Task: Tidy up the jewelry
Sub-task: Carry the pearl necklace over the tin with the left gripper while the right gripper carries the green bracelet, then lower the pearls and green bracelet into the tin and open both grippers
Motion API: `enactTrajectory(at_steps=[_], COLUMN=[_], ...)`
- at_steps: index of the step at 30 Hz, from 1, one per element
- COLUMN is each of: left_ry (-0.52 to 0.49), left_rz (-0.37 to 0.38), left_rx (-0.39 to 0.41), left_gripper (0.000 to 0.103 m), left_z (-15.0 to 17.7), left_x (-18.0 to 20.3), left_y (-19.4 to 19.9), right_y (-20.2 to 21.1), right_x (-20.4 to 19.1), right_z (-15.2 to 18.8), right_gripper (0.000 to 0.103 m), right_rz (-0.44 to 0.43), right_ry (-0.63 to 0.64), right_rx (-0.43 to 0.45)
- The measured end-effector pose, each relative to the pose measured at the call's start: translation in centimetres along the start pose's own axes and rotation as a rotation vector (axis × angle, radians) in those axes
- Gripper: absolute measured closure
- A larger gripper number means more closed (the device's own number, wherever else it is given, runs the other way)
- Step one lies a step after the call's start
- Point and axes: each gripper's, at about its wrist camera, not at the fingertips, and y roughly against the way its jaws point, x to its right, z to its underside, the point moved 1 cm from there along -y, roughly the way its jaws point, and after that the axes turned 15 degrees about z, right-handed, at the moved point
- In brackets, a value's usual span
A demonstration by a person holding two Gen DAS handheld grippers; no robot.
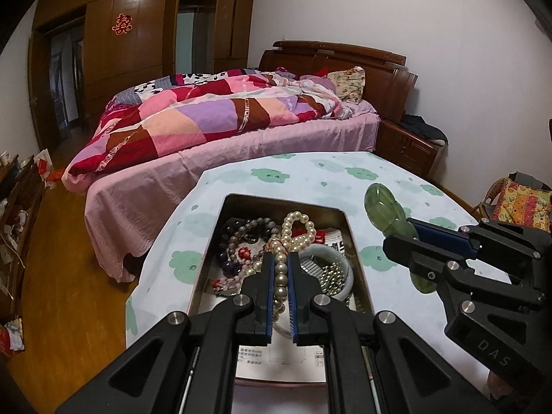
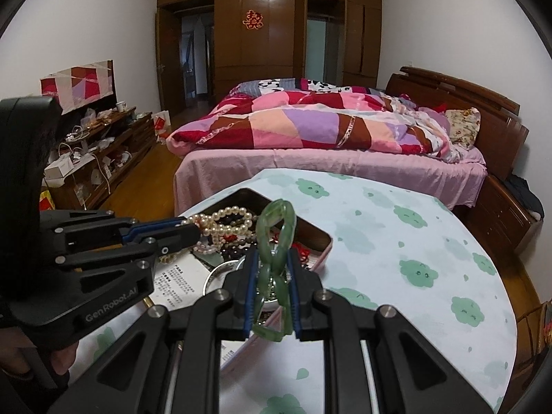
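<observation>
Gripping a pearl string point(image 1: 299, 231), the left tool point(image 1: 280, 258) sits clamped over the tin point(image 1: 358, 252), pearls looping above the beads piled inside. Right of the tin, over the worktop point(image 1: 310, 176), the right tool point(image 2: 270, 258) pinches a green chain bracelet point(image 2: 277, 227), its links standing up between the fingers.

Cream pearl necklace point(image 1: 299, 229); green bracelet point(image 2: 276, 241); green-blotched white tablecloth point(image 2: 396, 241).
</observation>
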Motion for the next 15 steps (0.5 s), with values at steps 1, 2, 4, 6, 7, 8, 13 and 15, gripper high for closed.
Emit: enactTrajectory(at_steps=[1, 2, 4, 6, 7, 8, 13, 15], left_ry=[0.002, 0.002, 0.005, 0.007, 0.009, 0.011, 0.018, 0.022], left_rz=[-0.001, -0.004, -0.004, -0.007, -0.008, -0.008, -0.010, -0.008], left_rx=[-0.001, -0.002, -0.002, -0.001, -0.001, -0.001, -0.010, -0.014], left_gripper=[0.097, 0.097, 0.097, 0.097, 0.097, 0.097, 0.097, 0.097], left_z=[0.1, 0.2, 0.3, 0.3, 0.4, 0.4, 0.8, 0.9], left_x=[-0.1, -0.2, -0.3, -0.5, -0.6, -0.7, -1.1, -1.2], left_y=[0.0, 0.1, 0.2, 0.2, 0.3, 0.3, 0.1, 0.0], right_y=[0.0, -0.1, -0.3, -0.5, -0.6, -0.6, -1.0, -1.3], right_x=[-0.2, -0.3, -0.6, -0.9, -1.1, -1.1, -1.6, -1.7], right_z=[0.0, 0.0, 0.0, 0.0, 0.1, 0.1, 0.3, 0.3], right_gripper=[0.084, 0.084, 0.084, 0.084, 0.084, 0.084, 0.084, 0.084], right_rz=[-0.002, -0.003, -0.006, -0.007, -0.010, -0.010, -0.016, -0.018], right_ry=[0.004, 0.006, 0.015, 0.019, 0.022, 0.023, 0.030, 0.034], right_rx=[-0.001, -0.002, -0.005, -0.007, -0.010, -0.011, -0.022, -0.027])
